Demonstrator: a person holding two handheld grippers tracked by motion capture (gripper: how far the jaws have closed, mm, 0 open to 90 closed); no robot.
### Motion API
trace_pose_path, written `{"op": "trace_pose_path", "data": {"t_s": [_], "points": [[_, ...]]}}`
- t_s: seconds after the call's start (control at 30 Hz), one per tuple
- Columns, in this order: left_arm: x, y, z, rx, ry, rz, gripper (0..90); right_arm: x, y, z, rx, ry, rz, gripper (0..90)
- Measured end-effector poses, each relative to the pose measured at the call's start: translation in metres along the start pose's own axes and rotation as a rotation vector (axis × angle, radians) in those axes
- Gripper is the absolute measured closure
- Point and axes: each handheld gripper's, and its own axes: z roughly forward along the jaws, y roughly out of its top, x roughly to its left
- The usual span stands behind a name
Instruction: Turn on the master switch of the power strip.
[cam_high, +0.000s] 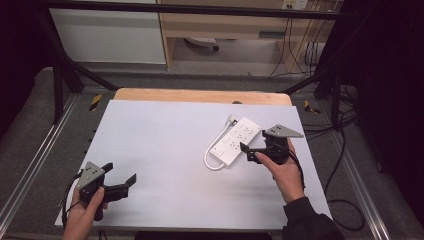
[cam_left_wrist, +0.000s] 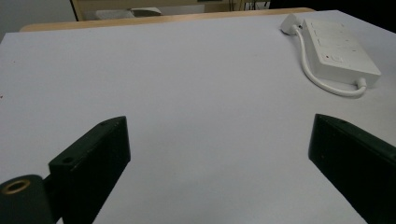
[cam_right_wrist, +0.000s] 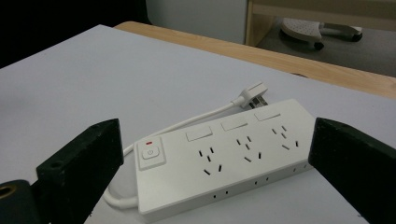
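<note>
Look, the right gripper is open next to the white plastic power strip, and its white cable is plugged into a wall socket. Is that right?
Not quite. The right gripper is open beside the white plastic power strip, but its white cable is not plugged in: the plug lies loose on the table, as the right gripper view shows.

Grey floor (cam_high: 30, 135), wooden shelving (cam_high: 225, 25)
</note>
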Motion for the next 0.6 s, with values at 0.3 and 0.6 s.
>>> {"op": "trace_pose_path", "data": {"t_s": [0.3,0.6], "points": [[-0.001,0.0,0.001,-0.001,-0.003,0.003,5.6,0.004,0.004,0.008,0.0,0.009,-0.002,13.1],[0.0,0.0,0.0,0.002,-0.003,0.001,5.5,0.01,0.005,0.016,-0.003,0.024,-0.025,28.9]]}}
